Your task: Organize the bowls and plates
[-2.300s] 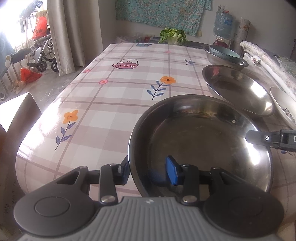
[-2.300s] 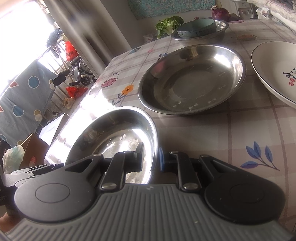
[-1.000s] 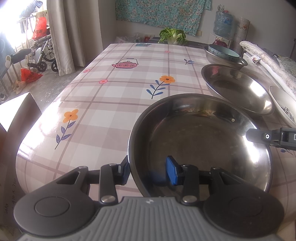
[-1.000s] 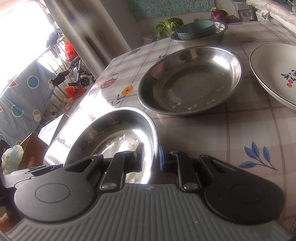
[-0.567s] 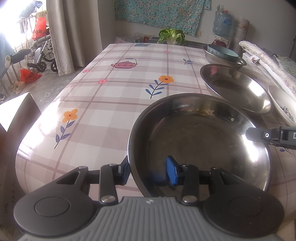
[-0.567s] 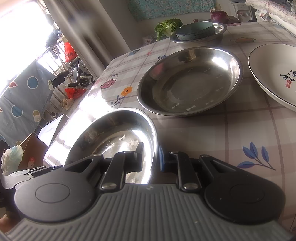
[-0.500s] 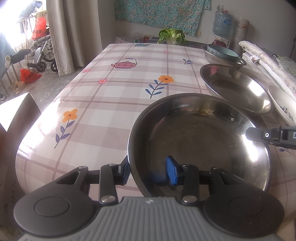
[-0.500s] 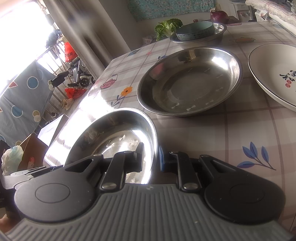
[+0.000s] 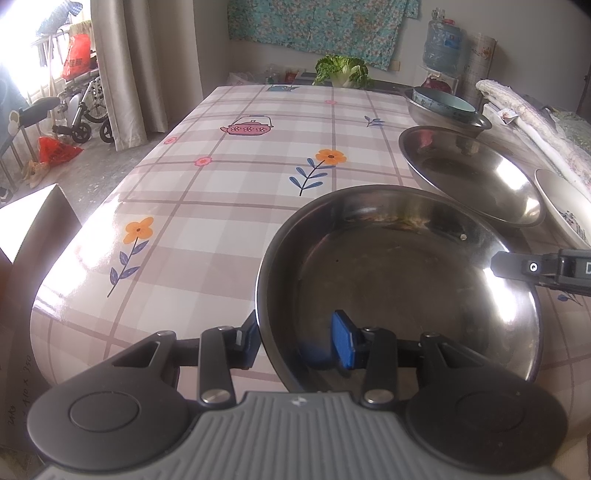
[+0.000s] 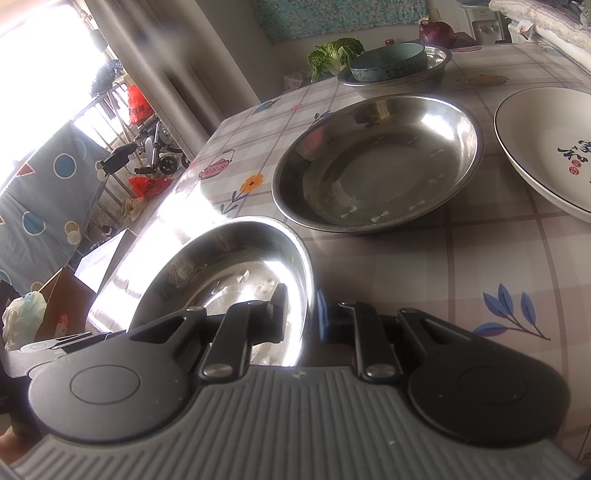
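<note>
Two tools, left [image 9: 295,338] and right [image 10: 301,308], tilted downward, straddle one steel bowl's [image 9: 399,280] rim.

A checked, flower-printed tablecloth [image 9: 229,177] is lit by glare from a bright window [image 9: 22,44] hung with beige curtains [image 9: 147,66]; floral fabric [image 9: 317,22] is pinned to the grey wall; a wheelchair [image 9: 85,110] is parked on the tiled floor.

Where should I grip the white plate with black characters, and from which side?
Probably by its near rim, coming from the near table edge. The white plate lies flat and shallow, and its rim flares up, so one finger can go over it and one under. The empty steel bowl sits close on its left, so that side is crowded.
</note>
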Motion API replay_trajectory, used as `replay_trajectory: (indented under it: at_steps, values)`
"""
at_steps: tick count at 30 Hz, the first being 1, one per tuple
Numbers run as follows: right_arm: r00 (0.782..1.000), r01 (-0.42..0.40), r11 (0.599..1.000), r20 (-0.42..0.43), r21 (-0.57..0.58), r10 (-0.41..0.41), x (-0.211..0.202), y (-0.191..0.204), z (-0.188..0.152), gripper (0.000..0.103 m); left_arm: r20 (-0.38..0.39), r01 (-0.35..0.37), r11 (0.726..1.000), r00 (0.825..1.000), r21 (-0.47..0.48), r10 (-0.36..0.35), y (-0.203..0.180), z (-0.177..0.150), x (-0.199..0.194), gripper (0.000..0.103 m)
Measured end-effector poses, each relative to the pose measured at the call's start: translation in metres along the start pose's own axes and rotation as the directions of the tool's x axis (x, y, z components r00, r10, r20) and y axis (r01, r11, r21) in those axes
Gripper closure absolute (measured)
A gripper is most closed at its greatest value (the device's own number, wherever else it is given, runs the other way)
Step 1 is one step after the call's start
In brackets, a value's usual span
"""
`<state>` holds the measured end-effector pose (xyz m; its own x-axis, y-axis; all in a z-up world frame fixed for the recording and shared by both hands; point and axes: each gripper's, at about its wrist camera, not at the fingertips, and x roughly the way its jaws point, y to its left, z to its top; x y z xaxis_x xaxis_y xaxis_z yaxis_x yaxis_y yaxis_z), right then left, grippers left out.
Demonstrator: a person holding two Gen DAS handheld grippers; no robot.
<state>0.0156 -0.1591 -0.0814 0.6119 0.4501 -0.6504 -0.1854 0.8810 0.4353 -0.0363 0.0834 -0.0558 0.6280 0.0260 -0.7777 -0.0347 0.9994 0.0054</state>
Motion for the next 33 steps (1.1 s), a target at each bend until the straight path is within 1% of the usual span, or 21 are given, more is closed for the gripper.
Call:
replay_trajectory:
  at_steps: [7, 11, 15, 33]
  values:
    - [1.000, 0.008, 1.000, 0.012, -0.005, -0.008, -0.001, -0.001, 0.002, 0.088, 0.003, -0.012, 1.000, 1.000, 0.007, 0.012, 0.000, 0.005, 0.003, 0.063]
    - [1.000, 0.018, 1.000, 0.019, -0.019, -0.018, -0.002, 0.001, 0.002, 0.091, 0.007, -0.040, 0.999, 0.999, 0.007, 0.040, 0.003, 0.007, 0.003, 0.076]
    - [1.000, 0.016, 1.000, 0.023, -0.020, -0.016, -0.004, 0.002, 0.002, 0.091, 0.011, -0.030, 1.000, 0.999, -0.007, 0.030, 0.009, 0.008, 0.000, 0.082]
    - [0.999, 0.030, 0.999, 0.041, -0.019, -0.029, -0.008, 0.003, -0.001, 0.091, 0.013, -0.025, 1.000, 1.000, 0.000, 0.025, 0.008, 0.007, -0.002, 0.083]
